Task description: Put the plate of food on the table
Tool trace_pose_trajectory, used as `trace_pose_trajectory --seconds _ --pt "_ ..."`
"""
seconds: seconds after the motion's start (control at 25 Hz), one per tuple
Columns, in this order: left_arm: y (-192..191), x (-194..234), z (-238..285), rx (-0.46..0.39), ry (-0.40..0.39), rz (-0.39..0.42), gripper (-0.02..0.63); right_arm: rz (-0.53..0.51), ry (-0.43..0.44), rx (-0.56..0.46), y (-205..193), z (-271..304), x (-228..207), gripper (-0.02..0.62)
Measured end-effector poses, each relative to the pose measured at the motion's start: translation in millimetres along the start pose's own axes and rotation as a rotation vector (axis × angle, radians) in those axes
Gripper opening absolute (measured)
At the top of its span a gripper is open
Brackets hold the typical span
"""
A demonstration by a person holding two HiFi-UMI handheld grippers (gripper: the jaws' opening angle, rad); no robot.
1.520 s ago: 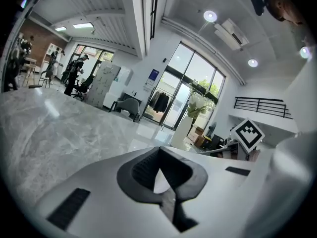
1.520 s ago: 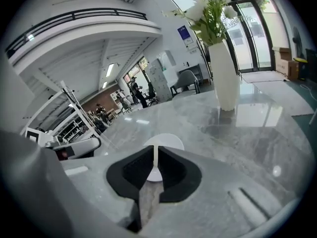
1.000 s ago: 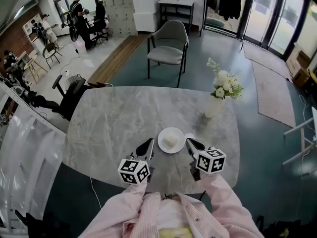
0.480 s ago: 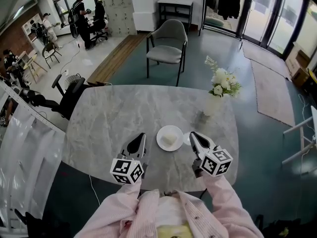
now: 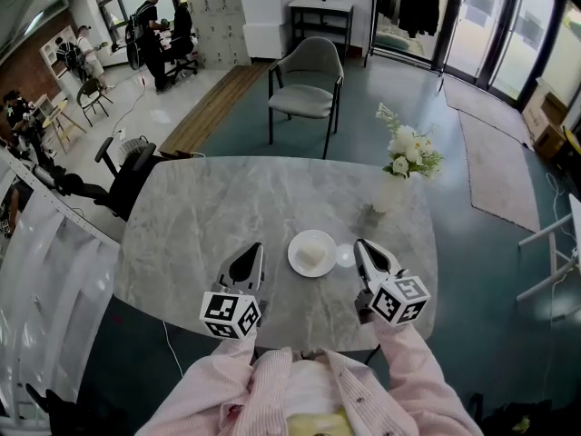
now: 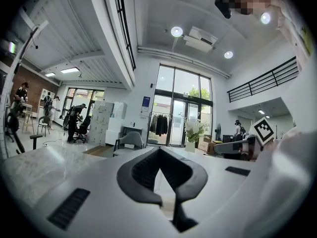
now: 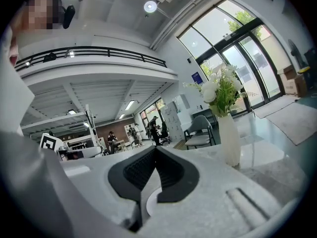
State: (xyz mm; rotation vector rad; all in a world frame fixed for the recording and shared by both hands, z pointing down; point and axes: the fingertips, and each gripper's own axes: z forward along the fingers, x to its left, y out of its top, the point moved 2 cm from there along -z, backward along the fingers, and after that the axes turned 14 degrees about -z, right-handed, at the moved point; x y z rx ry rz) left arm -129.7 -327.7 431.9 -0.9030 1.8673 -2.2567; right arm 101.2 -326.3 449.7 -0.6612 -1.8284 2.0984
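1. The marble table [image 5: 209, 207] gives you bare surface across its left side and far half. Its near edge runs just under your two marker cubes, so there is little table behind the grippers.
2. A grey chair [image 5: 307, 80] stands on the floor beyond the far edge, well apart from everything you are handling.
3. The white vase of flowers [image 5: 392, 193] stands toward the far right of the table, near its right edge. It is the only upright thing close to your right side.
4. The plate of food [image 5: 311, 252] lies flat on the table in the near half, about midway across, with a pale piece of food on it.
5. The plate sits between your grippers. The left gripper [image 5: 251, 254] is just to its left and the right gripper [image 5: 365, 251] just to its right. Neither touches the rim.
6. In the left gripper view, the left gripper [image 6: 160, 155] has its jaws pressed together at the tips, with nothing between them.
7. In the right gripper view, the right gripper [image 7: 155, 150] is likewise closed on nothing.
8. Only the head view shows the plate clearly.
9. The left gripper view looks across the tabletop to the distant vase [image 6: 190, 143] and shows the other gripper's marker cube [image 6: 261, 129] at its right.
10. The right gripper view shows the vase [image 7: 229, 138] close on its right.
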Motion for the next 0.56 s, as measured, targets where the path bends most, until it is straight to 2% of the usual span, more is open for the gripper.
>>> trace_pose_trajectory --seconds 0.56 --pt "2.7 6.3 -3.2 -0.007 0.015 0.008 -0.002 -0.013 -0.055 -0.016 3.7 -5.6 -5.6 0.005"
